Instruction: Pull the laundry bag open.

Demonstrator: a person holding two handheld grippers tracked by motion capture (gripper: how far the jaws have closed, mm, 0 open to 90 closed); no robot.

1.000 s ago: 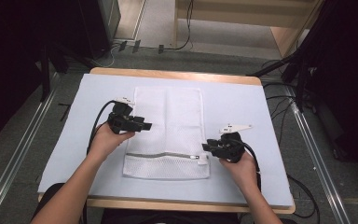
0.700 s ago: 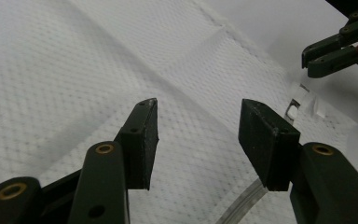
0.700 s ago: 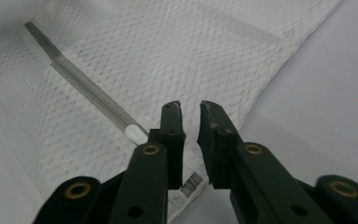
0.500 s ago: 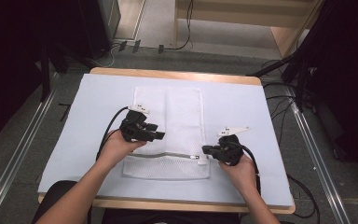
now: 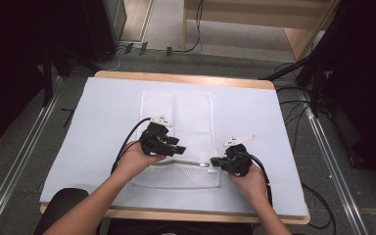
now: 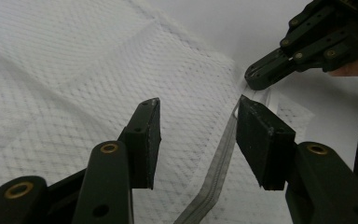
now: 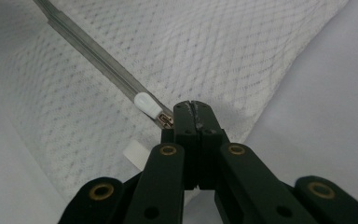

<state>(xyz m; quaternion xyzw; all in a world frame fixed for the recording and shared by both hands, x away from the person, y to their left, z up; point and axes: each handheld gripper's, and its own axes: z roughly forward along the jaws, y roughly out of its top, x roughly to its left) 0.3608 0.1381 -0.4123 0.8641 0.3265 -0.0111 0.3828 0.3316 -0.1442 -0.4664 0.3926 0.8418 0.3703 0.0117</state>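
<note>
You are working a white mesh laundry bag (image 5: 176, 122) lying flat mid-table: light, limp, prone to bunching. Your right gripper (image 5: 216, 161) is pinching shut at the zip pull (image 7: 151, 108); your left gripper (image 6: 198, 140) is hanging open, closing slightly, over the zip tape (image 6: 219, 163). Brace the fabric beside it.

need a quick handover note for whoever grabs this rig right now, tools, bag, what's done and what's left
Right tool: shut at the zip's right end, by the white zipper pull; whether it pinches the pull or the fabric beside it is unclear.
Left tool: open, nothing held, above the zipper near the bag's middle.
White mesh laundry bag: flat on the light table cover, zipper near the person's edge.
Done: right end gripped.
Left: probably pin the bag with the left tool, then slide the pull along the zip.
</note>
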